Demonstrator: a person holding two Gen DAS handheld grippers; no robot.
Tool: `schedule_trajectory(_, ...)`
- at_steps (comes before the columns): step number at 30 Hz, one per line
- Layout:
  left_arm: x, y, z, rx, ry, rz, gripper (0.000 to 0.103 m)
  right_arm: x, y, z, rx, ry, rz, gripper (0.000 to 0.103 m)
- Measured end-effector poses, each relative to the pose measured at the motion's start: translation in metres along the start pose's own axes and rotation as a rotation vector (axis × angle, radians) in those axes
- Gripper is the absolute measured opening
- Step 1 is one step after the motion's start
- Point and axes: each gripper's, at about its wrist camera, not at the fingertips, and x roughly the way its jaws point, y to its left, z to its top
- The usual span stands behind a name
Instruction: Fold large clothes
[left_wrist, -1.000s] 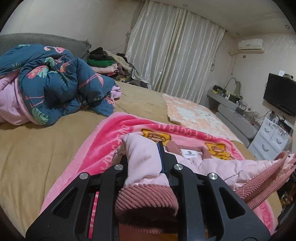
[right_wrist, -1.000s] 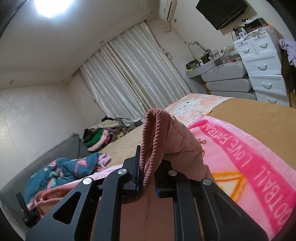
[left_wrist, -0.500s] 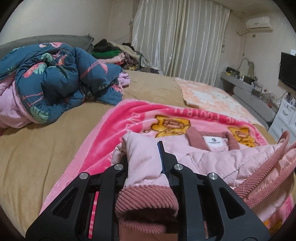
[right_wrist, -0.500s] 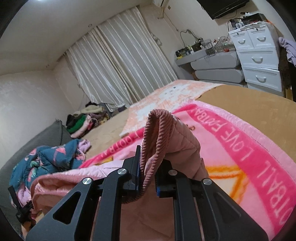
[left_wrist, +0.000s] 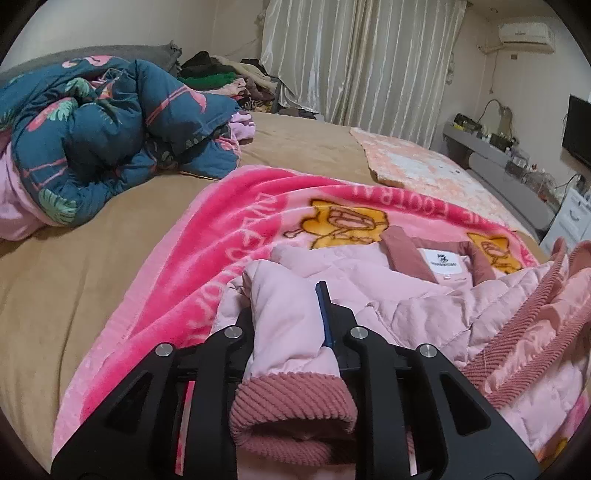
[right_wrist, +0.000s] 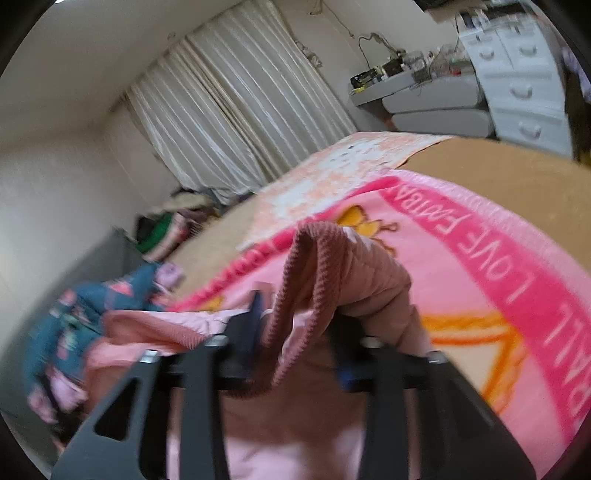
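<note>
My left gripper is clenched on one sleeve of the pink quilted jacket, its jaws opening only slightly and the pads pressing the pale fabric just above the ribbed dusty-rose cuff, which bulges toward the camera; my right gripper is letting go, its jaws opening wide with the other ribbed cuff draped loosely between them and sagging over the right finger, though the view is blurred; the jacket lies open on the pink cartoon blanket, lining up, its corduroy collar and white label toward the blanket's far edge; the blanket, with its yellow cartoon figures and white lettering, is spread over the tan bedsheet; beyond the blanket's far edge lies a peach patterned towel; off the blanket's left side, a navy flamingo-print duvet is heaped on the sheet, with a pile of clothes behind it by the cream curtains; to the blanket's right, past the bed, stand a grey shelf and a white chest of drawers.
</note>
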Motion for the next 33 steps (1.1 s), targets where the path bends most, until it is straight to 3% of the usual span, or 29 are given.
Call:
schedule_trajectory(3, -0.004, -0.001, 0.001, -0.008, -0.004, -0.017, 0.018, -0.013, 0.021, 0.001, -0.06, -0.004, 0.058, 0.091)
schedule_trajectory(7, -0.015, -0.006, 0.004, -0.017, -0.017, -0.055, 0.031, -0.001, 0.056, -0.018, -0.23, 0.122, 0.076, 0.091)
schedule_trajectory(11, -0.035, -0.014, 0.01, -0.018, -0.048, -0.093, 0.049, 0.032, 0.077, -0.059, -0.382, 0.305, -0.028, 0.091)
schedule_trajectory(13, -0.045, -0.016, 0.012, -0.026, -0.062, -0.116, 0.064, 0.041, 0.076, -0.073, -0.389, 0.343, -0.06, 0.09)
schedule_trajectory(16, -0.065, -0.019, 0.017, -0.021, -0.113, -0.133, 0.082, 0.038, 0.073, -0.074, -0.373, 0.327, -0.067, 0.089)
schedule_trajectory(20, -0.093, -0.029, 0.021, 0.03, -0.182, -0.108, 0.093, 0.017, 0.067, -0.062, -0.355, 0.249, -0.067, 0.089)
schedule_trajectory(25, -0.108, -0.036, 0.02, 0.067, -0.205, -0.082, 0.093, -0.009, 0.056, -0.05, -0.366, 0.169, -0.11, 0.09)
schedule_trajectory(29, -0.112, -0.037, 0.014, 0.087, -0.193, -0.073, 0.094, -0.022, 0.049, -0.044, -0.409, 0.116, -0.187, 0.097)
schedule_trajectory(33, -0.104, -0.029, -0.002, 0.11, -0.15, -0.059, 0.094, -0.027, 0.033, -0.039, -0.436, 0.125, -0.264, 0.097)
